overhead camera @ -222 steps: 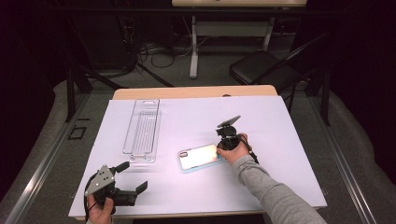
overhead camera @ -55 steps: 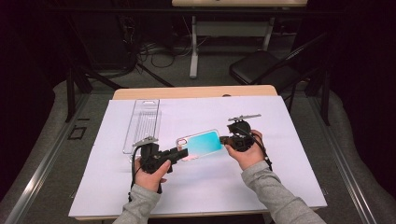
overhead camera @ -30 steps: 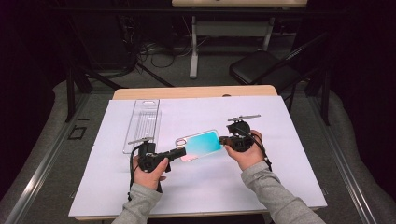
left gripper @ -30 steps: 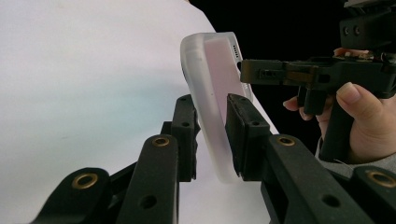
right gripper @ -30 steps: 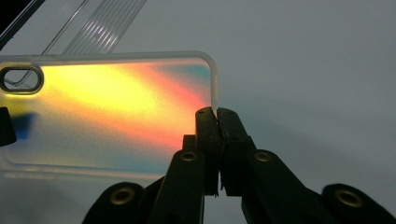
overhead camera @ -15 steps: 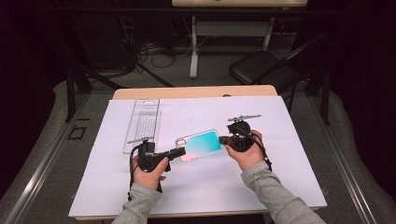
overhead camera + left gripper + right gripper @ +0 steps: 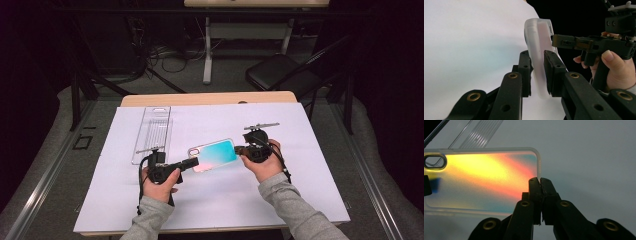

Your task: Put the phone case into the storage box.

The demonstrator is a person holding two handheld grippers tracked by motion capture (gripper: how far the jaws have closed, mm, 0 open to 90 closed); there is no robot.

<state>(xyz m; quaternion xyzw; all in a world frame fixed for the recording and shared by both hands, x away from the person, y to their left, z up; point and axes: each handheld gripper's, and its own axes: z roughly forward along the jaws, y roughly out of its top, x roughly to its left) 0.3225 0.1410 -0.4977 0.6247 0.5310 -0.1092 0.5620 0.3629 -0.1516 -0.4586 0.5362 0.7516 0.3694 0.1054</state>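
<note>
From the high view we see the phone case [image 7: 213, 155] held up above the white table cover [image 7: 300, 200], slanting from near left to far right between the two tools. Our left gripper [image 7: 192, 163] meets its near-left end, and our right gripper [image 7: 240, 149] meets its far-right end. Both of our hands sit low in the scene, the left hand [image 7: 161, 184] nearer the table's near edge than the right hand [image 7: 263, 165]. A clear plastic tray [image 7: 153, 132] lies flat on the cover to the far left, well apart from the case.

In the left gripper view we look along the case [image 7: 539, 53] edge-on: it stands between the two black jaws of the left gripper [image 7: 537, 72], whose jaws have just been closing in on it, one pad at each face. Whether both pads already press we cannot tell for sure, but they sit against it. Farther off, the right gripper [image 7: 556, 41] bites the case's far end.

In the right gripper view we see the case [image 7: 484, 177] glowing yellow, orange and blue, its camera cut-out [image 7: 434, 161] at the left. The right gripper [image 7: 540, 180] has its jaws drawn together, pinching the rim of the case at its right edge
</note>
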